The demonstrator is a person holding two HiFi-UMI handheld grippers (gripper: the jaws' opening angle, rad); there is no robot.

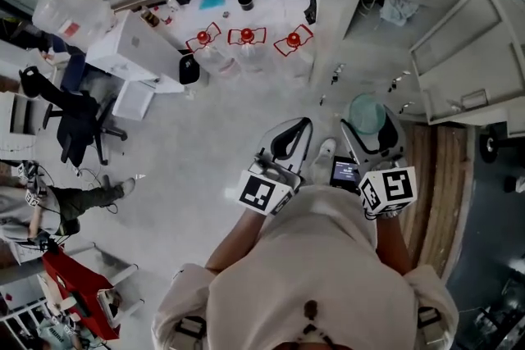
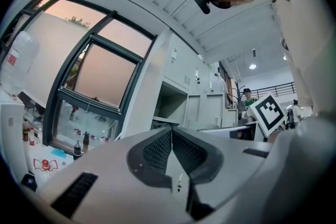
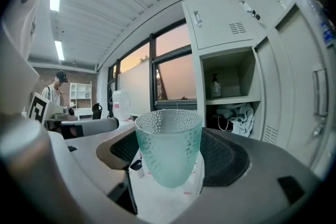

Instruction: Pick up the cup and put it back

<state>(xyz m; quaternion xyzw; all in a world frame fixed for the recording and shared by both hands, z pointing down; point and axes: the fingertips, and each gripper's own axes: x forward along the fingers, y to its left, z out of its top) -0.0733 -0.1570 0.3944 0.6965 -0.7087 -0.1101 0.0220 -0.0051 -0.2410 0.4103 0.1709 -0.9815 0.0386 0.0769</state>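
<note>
A clear teal cup [image 3: 169,149] with a dimpled surface stands upright between the jaws of my right gripper [image 3: 173,140], which is shut on it. From the head view the cup [image 1: 367,112] sits at the tip of the right gripper [image 1: 371,127], held in front of the person over the floor near the lockers. My left gripper [image 1: 302,131] is beside it on the left. Its dark ribbed pads [image 2: 157,149] meet at the tips with nothing between them, and the left gripper [image 2: 170,131] points toward the window and lockers.
Grey lockers stand ahead on the right, with one open compartment [image 3: 227,86] holding a bottle and a cloth. Water jugs with red caps [image 1: 246,37] line the window wall. A black office chair [image 1: 78,123], a white cabinet [image 1: 135,53] and another person [image 1: 49,201] are on the left.
</note>
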